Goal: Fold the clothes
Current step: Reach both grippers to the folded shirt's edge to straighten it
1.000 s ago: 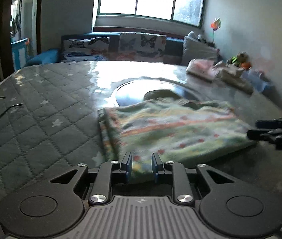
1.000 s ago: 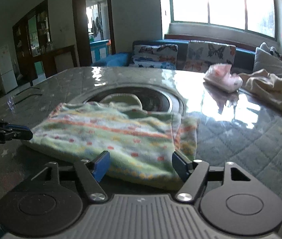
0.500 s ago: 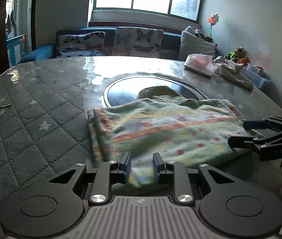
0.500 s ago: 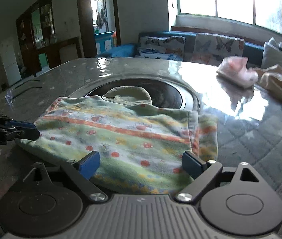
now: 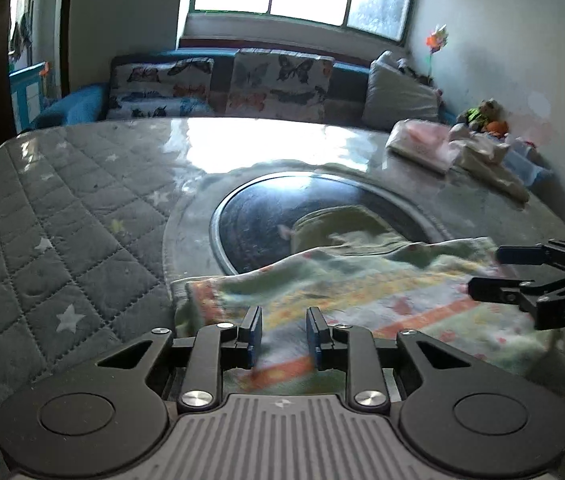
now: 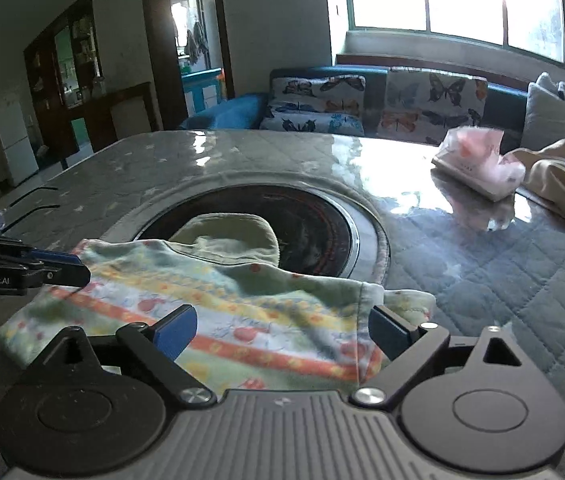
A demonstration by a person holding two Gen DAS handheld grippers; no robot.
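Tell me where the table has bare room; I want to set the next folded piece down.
Bare quilted cover left of the striped garment, and between it and the pink bundle. Crowded: both grippers over the garment's near edge, and the far right corner with the beige cloth.

Pale green garment (image 6: 250,320) with orange stripes; grey star-quilted table cover (image 5: 62,216).

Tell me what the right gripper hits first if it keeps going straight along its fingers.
The right gripper, jaws wide open, points down at the patterned garment directly ahead, so it would most likely meet that fabric first, near its right edge. Exact depth is unclear.
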